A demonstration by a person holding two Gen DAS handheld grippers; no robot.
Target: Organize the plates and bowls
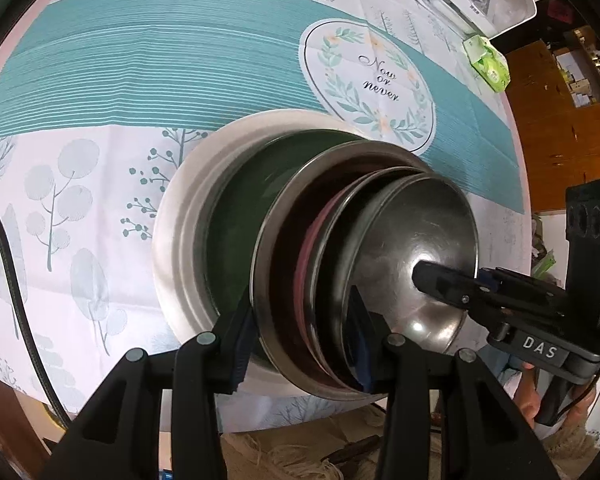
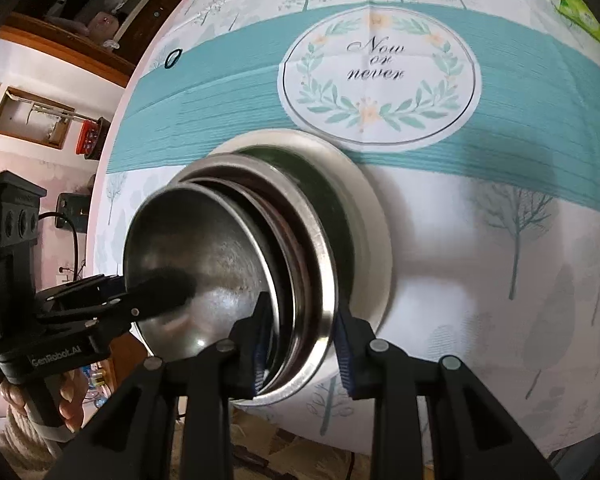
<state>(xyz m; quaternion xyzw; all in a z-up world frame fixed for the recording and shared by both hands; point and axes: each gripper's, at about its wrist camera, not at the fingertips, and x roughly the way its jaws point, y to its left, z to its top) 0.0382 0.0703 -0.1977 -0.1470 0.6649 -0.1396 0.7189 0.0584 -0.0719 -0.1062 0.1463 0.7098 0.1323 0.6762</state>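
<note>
Black left gripper pinches the bowl stack's rims at 6 o'clock. Right gripper clamps them too. Stack sits on the white plate, mid-tablecloth. Nested steel bowls could slip and tip.

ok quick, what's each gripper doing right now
left gripper: shut on the steel bowls' rims.
right gripper: shut on the same bowls' opposite rims.

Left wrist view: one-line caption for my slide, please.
Both grippers, left and right, clamp opposite rims of nested steel bowls on a white plate.
</note>
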